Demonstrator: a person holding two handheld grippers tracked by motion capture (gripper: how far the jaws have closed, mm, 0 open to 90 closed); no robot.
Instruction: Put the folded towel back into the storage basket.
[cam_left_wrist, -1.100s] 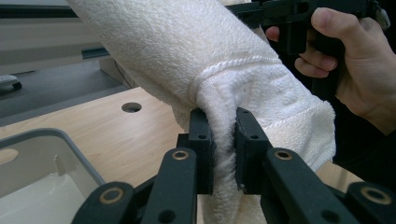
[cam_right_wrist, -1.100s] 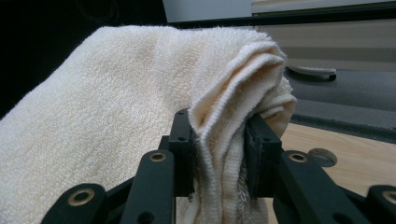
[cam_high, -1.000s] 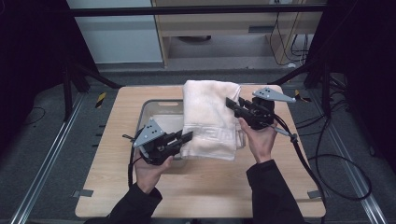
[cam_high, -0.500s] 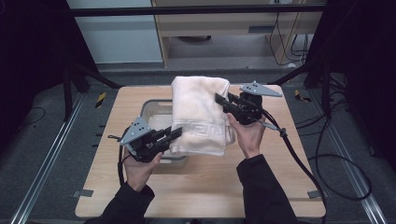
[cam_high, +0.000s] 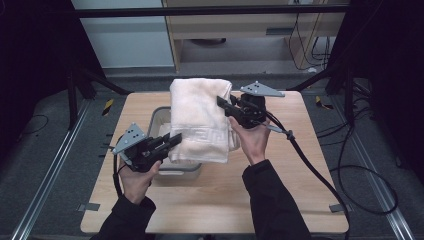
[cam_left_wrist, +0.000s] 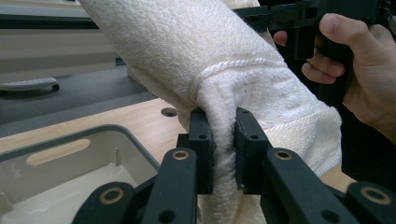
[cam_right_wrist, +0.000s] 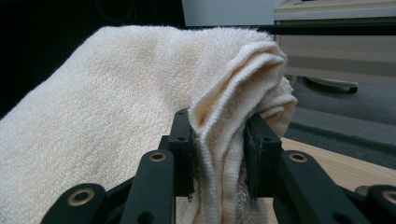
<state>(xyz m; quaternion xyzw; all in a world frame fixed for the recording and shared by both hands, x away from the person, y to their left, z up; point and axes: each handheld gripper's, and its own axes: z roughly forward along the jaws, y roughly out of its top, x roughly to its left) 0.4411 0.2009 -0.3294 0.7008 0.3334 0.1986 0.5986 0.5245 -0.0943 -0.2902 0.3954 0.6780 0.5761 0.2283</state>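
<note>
Towel (cam_high: 200, 117) hangs above the grey bin (cam_high: 159, 116) on the surface, long axis 12-to-6; left hand-held gripper (cam_high: 172, 141) pinches its 7 o'clock corner; right hand-held gripper (cam_high: 223, 103) pinches its 2 o'clock edge; both equally near.

Left hand-held gripper (cam_high: 172, 140): black body, two black jaws on linkage arms with brass-coloured pivot bushings and small dark screws in the jaw blocks. Grey three-cornered plate (cam_high: 129, 137) on top at its 10 o'clock, dotted with small holes. Right hand-held gripper (cam_high: 223, 104): same black build, grey plate (cam_high: 262, 90) at its 1 o'clock. Thick black cable (cam_high: 305, 160) trails off toward 4 o'clock. Person wears dark long sleeves (cam_high: 272, 200) on both arms.
</note>
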